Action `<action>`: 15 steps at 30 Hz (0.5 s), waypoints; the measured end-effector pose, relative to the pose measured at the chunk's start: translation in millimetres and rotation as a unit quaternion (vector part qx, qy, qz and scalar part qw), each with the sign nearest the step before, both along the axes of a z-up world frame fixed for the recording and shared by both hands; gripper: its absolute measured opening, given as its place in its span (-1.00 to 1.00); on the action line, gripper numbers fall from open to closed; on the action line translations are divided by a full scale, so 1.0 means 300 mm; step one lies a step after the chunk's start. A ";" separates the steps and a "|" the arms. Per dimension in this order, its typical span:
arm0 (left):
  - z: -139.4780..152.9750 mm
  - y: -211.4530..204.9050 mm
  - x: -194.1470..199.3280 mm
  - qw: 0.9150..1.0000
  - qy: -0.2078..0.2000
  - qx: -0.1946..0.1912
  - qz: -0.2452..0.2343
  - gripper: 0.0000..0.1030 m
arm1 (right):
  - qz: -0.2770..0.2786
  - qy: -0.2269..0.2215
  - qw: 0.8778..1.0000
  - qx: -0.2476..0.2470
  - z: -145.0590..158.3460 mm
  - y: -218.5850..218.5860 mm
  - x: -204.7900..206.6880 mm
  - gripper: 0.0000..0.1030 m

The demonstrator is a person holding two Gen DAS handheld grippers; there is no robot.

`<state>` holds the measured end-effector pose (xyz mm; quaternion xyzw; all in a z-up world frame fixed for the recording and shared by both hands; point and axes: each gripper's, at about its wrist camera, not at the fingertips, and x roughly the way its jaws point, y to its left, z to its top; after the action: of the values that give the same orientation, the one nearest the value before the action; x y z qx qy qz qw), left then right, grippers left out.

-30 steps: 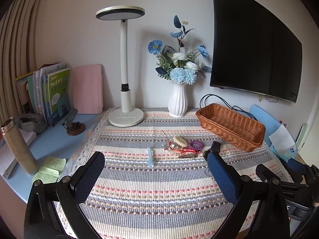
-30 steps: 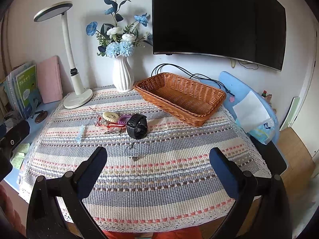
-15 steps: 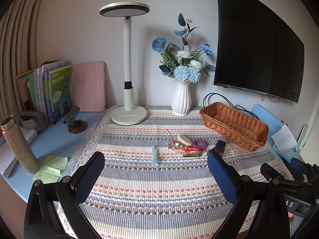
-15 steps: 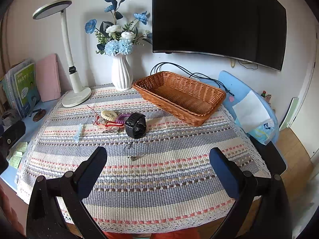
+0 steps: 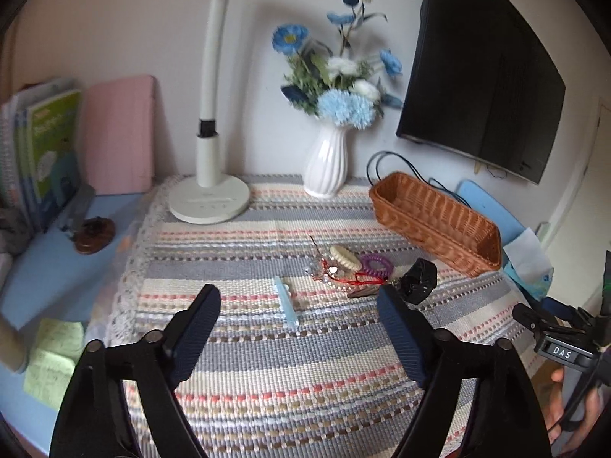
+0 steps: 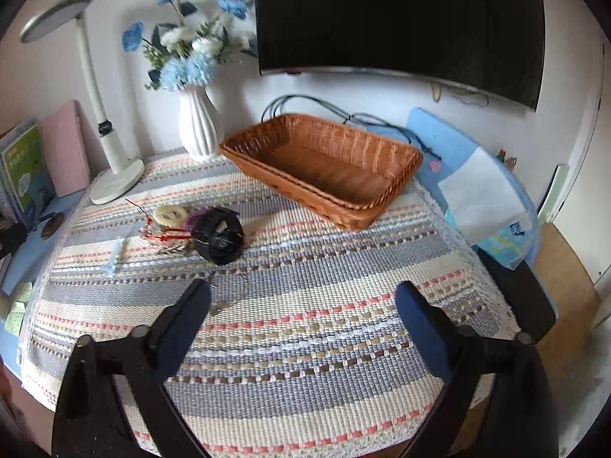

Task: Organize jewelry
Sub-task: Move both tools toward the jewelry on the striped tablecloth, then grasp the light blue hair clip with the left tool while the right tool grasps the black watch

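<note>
On the striped cloth of the table [image 6: 305,381] the jewelry pile [image 5: 349,273] lay bunched beside a black watch [image 6: 218,234], with a pale blue clip [image 5: 287,301] just apart from it and a small metal piece [image 6: 219,307] nearer the right tongs [image 6: 303,328]. Well apart, the wicker basket [image 6: 382,200] stood empty, so the sorting looked barely begun, with every piece left to move. Both the left tongs [image 5: 299,328] and the right tongs were spread wide, holding nothing.

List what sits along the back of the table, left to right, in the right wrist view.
Pink folder → desk lamp → white vase → wicker basket → blue tissue pack.
</note>
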<state>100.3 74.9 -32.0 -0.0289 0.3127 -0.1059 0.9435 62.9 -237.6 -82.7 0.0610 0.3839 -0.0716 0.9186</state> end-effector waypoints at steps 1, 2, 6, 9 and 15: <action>-0.016 0.006 0.041 1.000 0.008 -0.002 -0.004 0.53 | 0.006 0.005 1.000 0.006 -0.017 -0.004 0.014 0.81; -0.046 0.017 0.074 1.000 0.027 -0.015 -0.003 0.44 | 0.013 0.010 1.000 0.009 -0.036 -0.006 0.028 0.78; -0.196 0.030 0.177 0.995 0.086 -0.044 0.018 0.29 | 0.029 0.024 0.999 0.030 -0.100 -0.020 0.091 0.72; -0.308 -0.018 0.218 0.992 0.123 -0.006 0.033 0.29 | 0.052 0.029 0.996 0.065 -0.129 -0.032 0.138 0.60; -0.394 -0.088 0.275 0.989 0.141 0.023 0.037 0.29 | 0.092 0.034 0.988 0.117 -0.153 0.001 0.222 0.59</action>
<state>182.7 48.5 -150.2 -0.0336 0.4434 -0.0587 0.8938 129.6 -237.4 -128.7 0.1298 0.4250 0.0560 0.8941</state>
